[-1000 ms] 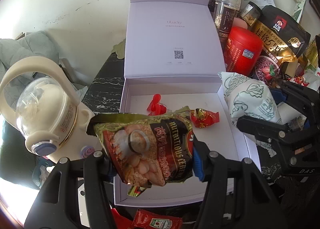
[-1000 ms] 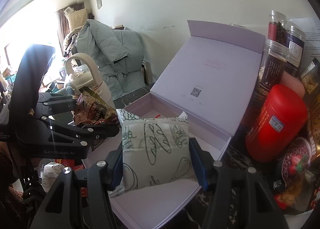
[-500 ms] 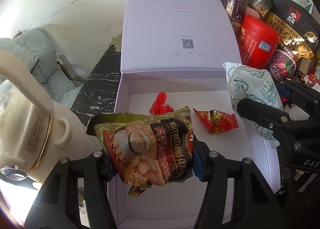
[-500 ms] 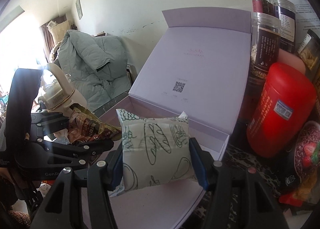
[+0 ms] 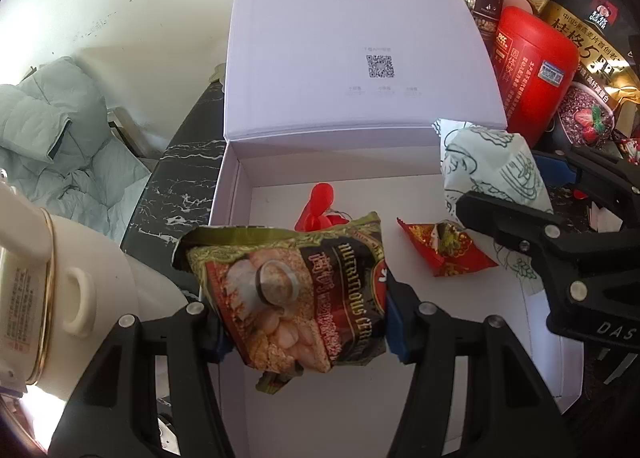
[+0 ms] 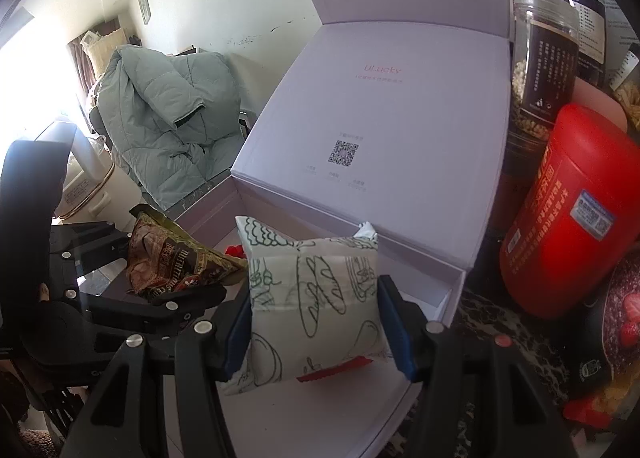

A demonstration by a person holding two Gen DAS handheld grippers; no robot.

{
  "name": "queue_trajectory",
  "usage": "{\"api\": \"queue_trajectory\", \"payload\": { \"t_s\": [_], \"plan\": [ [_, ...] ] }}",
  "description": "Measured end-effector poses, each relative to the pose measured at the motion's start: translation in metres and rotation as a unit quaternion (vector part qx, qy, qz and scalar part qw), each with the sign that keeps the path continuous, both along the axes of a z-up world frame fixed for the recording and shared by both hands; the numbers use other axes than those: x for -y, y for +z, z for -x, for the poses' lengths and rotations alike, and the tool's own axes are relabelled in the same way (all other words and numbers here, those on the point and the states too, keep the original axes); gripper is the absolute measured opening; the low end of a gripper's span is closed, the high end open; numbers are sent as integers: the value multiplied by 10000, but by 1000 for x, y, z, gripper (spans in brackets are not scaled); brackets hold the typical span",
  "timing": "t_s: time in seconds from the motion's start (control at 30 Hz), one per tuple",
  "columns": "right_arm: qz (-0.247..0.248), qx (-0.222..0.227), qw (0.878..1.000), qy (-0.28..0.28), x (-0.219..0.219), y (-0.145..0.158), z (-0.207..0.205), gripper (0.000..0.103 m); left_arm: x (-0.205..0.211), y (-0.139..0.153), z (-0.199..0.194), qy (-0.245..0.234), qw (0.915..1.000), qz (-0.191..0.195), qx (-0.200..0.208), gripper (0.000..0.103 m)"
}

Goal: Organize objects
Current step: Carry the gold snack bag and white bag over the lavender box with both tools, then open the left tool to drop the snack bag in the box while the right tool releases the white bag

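Together, my left gripper (image 5: 304,322) clamps the cereal packet (image 5: 296,294) above the box (image 5: 232,194)'s left edge and my right gripper (image 6: 314,322) pinches the printed pouch (image 6: 316,302) above its right edge, both poised for release inside.

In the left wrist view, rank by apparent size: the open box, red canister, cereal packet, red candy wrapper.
1. Open box
2. Cereal packet and red canister look alike; the packet is nearer the camera, so unranked.
3. Red candy wrapper
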State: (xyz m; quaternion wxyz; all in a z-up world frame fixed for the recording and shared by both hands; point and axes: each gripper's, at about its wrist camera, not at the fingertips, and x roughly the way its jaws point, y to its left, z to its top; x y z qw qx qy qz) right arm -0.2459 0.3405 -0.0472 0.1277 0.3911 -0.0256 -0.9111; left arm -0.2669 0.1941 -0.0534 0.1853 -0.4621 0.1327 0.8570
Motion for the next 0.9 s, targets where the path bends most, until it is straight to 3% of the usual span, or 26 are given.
{"api": "queue_trajectory", "payload": {
  "t_s": [0.3,0.9],
  "plan": [
    [14,118,9999,-34,-1,-7,2,59,-2,-11,10,118,9994,-31,319,56],
    [-176,160,9995,-185,-5,9,-6,62,-6,-5,1,254,9989,325,220,61]
  ]
}}
